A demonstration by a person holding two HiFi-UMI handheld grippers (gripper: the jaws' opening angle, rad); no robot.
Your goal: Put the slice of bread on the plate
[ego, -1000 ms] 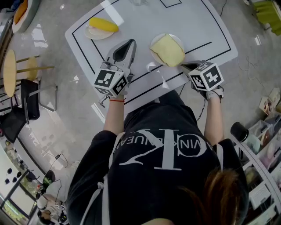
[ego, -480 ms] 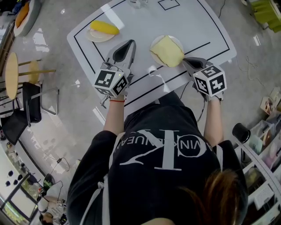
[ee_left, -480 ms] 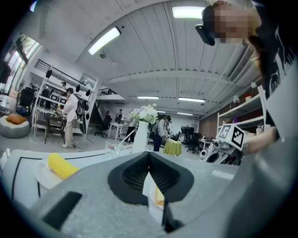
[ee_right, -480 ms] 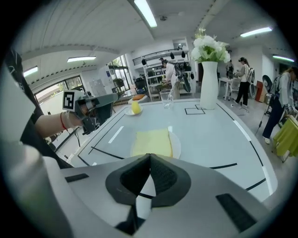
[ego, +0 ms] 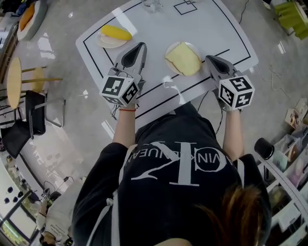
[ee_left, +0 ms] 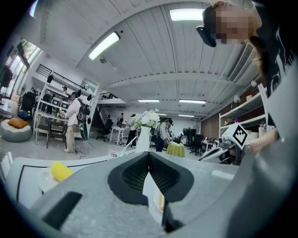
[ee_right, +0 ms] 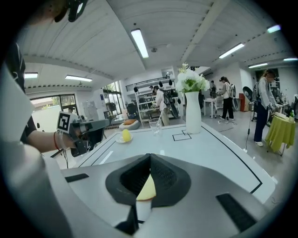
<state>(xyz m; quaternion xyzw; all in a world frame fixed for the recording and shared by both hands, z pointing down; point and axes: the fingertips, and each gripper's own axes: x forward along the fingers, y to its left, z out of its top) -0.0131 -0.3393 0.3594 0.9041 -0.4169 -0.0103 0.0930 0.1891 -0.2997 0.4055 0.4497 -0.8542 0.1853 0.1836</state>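
A pale yellow slice of bread (ego: 183, 58) lies on a small white plate (ego: 169, 47) in the middle of the white table (ego: 216, 24). My right gripper (ego: 209, 59) is shut and empty, lifted just right of the plate and clear of the bread. In the right gripper view a sliver of the bread (ee_right: 147, 189) shows below the closed jaws of the right gripper (ee_right: 150, 157). My left gripper (ego: 142, 45) hangs left of the plate, shut with nothing in it. Seen from its own camera, the left gripper (ee_left: 149, 155) points level across the table.
A second plate with a yellow food item (ego: 115, 32) sits at the table's far left. A glass (ego: 152, 5) stands at the far edge, and a white vase of flowers (ee_right: 192, 111) stands beyond it. Black lines mark the tabletop. Chairs (ego: 29, 110) stand on the floor to the left.
The right gripper has lifted and drawn back from the plate's right side, and now points less steeply down. The bread stays on the plate. The left gripper has held still.
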